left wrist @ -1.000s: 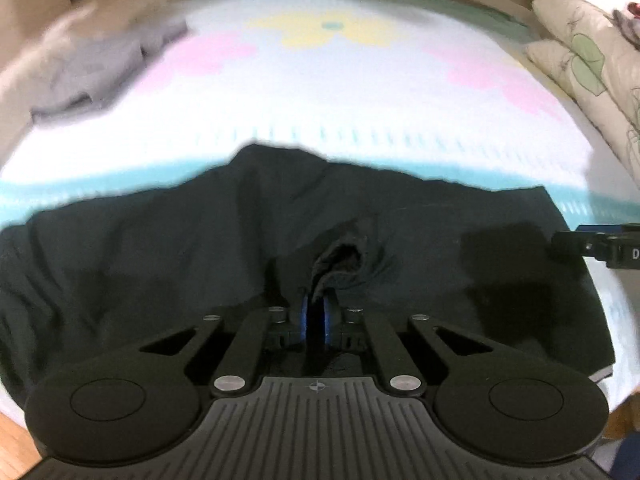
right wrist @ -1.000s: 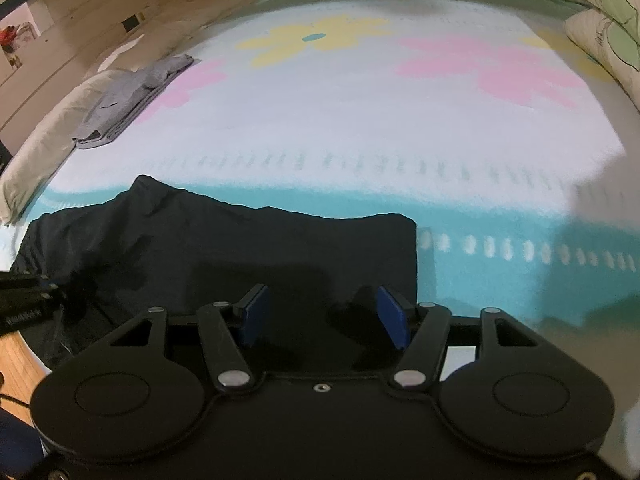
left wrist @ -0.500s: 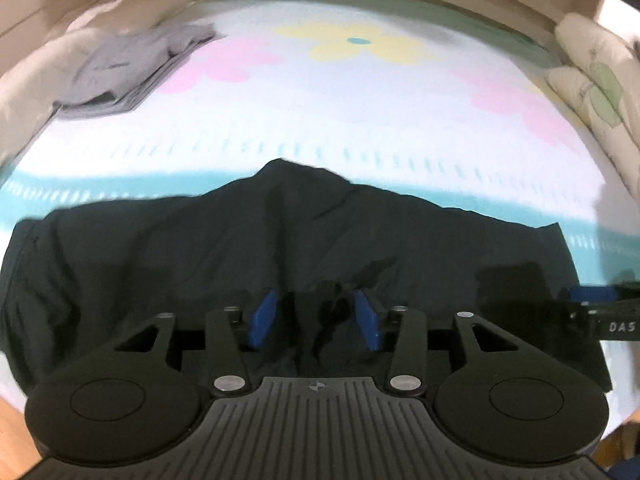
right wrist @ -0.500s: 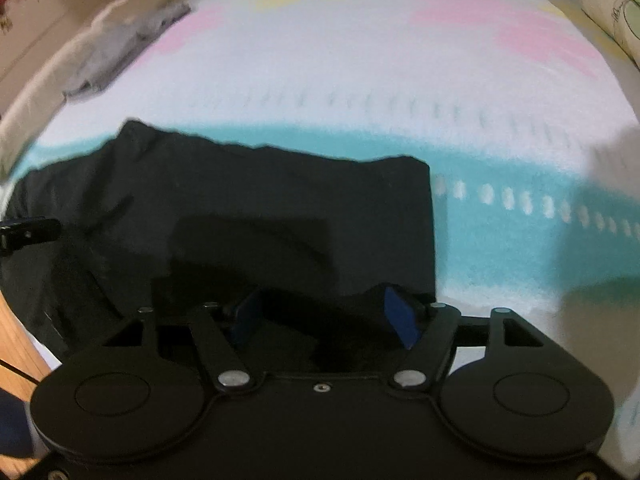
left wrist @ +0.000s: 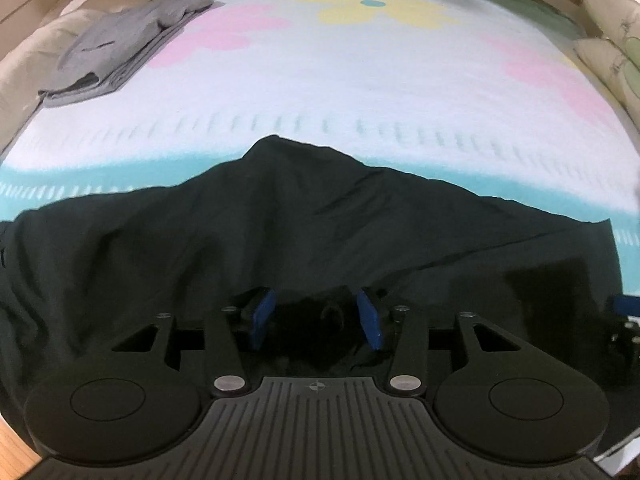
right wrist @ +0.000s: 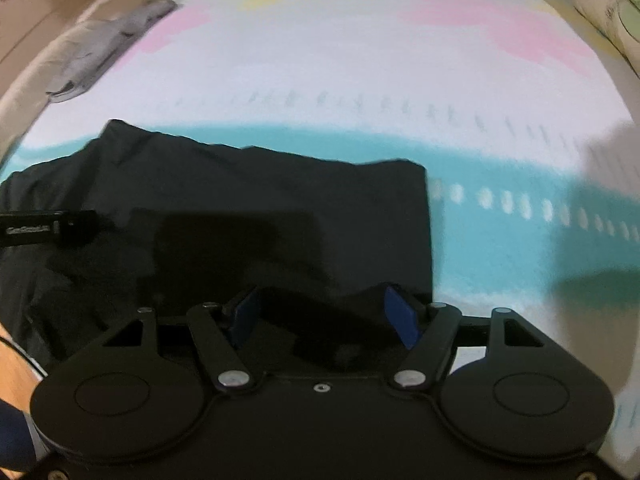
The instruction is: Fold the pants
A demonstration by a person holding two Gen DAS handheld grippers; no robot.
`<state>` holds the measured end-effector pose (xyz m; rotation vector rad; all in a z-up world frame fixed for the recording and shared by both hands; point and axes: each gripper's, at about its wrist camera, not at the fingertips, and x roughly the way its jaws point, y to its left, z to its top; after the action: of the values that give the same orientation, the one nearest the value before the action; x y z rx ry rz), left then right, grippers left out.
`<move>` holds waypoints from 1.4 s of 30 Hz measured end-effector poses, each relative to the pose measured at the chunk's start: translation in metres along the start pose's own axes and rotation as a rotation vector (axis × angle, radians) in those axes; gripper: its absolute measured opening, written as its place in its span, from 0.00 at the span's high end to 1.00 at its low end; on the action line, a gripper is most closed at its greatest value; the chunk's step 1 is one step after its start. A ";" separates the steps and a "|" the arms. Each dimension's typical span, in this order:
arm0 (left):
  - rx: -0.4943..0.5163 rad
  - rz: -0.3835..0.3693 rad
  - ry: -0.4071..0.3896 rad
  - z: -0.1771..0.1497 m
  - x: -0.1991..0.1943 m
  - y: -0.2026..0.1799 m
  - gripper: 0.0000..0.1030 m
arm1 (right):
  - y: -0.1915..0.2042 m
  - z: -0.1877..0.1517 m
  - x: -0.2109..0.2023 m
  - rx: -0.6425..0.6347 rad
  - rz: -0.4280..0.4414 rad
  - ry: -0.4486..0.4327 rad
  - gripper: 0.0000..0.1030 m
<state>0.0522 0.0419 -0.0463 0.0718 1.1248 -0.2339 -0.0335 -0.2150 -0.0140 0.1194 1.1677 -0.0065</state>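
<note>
A bed [left wrist: 360,92] fills the room's middle, its white cover printed with yellow and pink flowers and a teal band. Grey folded clothes [left wrist: 120,44] lie at its far left. Patterned pillows [left wrist: 612,52] line the right edge. Wooden floor [right wrist: 16,356] shows lower left.

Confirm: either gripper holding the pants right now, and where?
Neither. Left gripper and right gripper both stand open over the black pants; no fabric is pinched between the fingers.
</note>
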 end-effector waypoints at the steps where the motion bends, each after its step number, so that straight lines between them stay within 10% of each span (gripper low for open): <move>1: 0.001 -0.004 -0.004 0.001 -0.003 0.001 0.57 | -0.001 0.000 -0.001 0.006 0.003 -0.003 0.30; 10: -0.151 -0.001 -0.150 0.019 -0.047 0.052 0.37 | 0.003 0.005 -0.022 0.027 0.041 -0.090 0.30; 26: -0.223 0.146 -0.236 -0.006 -0.084 0.131 0.36 | 0.111 0.020 -0.021 -0.159 0.258 -0.157 0.30; 31: -0.280 0.202 -0.267 -0.022 -0.092 0.165 0.36 | 0.165 0.026 -0.010 -0.305 0.292 -0.160 0.59; 42: -0.386 0.068 -0.168 -0.071 -0.082 0.208 0.28 | 0.228 0.035 0.045 -0.416 0.244 -0.070 0.59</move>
<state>0.0013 0.2690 -0.0159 -0.2480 0.9813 0.0402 0.0310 0.0106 -0.0211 -0.1066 1.0568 0.4421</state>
